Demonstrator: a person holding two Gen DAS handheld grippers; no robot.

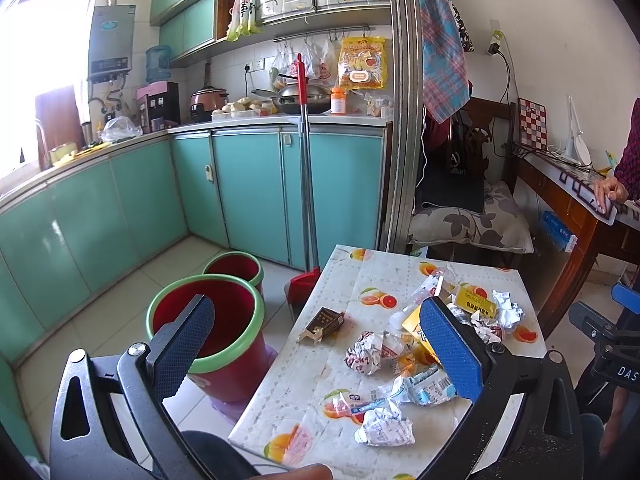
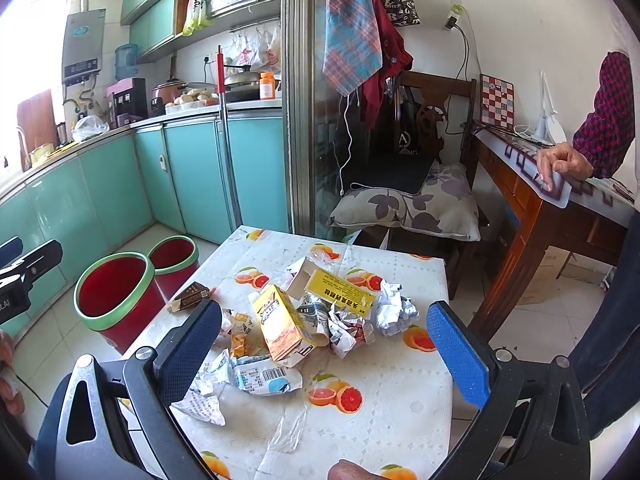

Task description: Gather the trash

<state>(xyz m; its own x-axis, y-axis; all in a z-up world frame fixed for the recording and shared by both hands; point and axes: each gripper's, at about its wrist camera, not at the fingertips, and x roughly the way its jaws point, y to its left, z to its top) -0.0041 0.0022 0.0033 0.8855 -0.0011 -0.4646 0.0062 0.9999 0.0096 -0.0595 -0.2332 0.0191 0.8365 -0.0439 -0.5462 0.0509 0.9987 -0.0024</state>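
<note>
Two red plastic bins with green rims (image 2: 116, 300) stand on the floor just left of the fruit-print table (image 2: 400, 392), handy for dropping. Crumpled wrappers and a yellow carton (image 2: 280, 326) lie heaped mid-table. Left gripper (image 1: 316, 344) and right gripper (image 2: 324, 344) hover spread wide, empty.

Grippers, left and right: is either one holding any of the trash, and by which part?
Nothing is held. The left gripper and right gripper are both open above the table.

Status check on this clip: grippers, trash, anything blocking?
Left gripper and right gripper open, empty, above table. Trash pile uncollected. Red bins on floor, left of table, path unobstructed.
</note>
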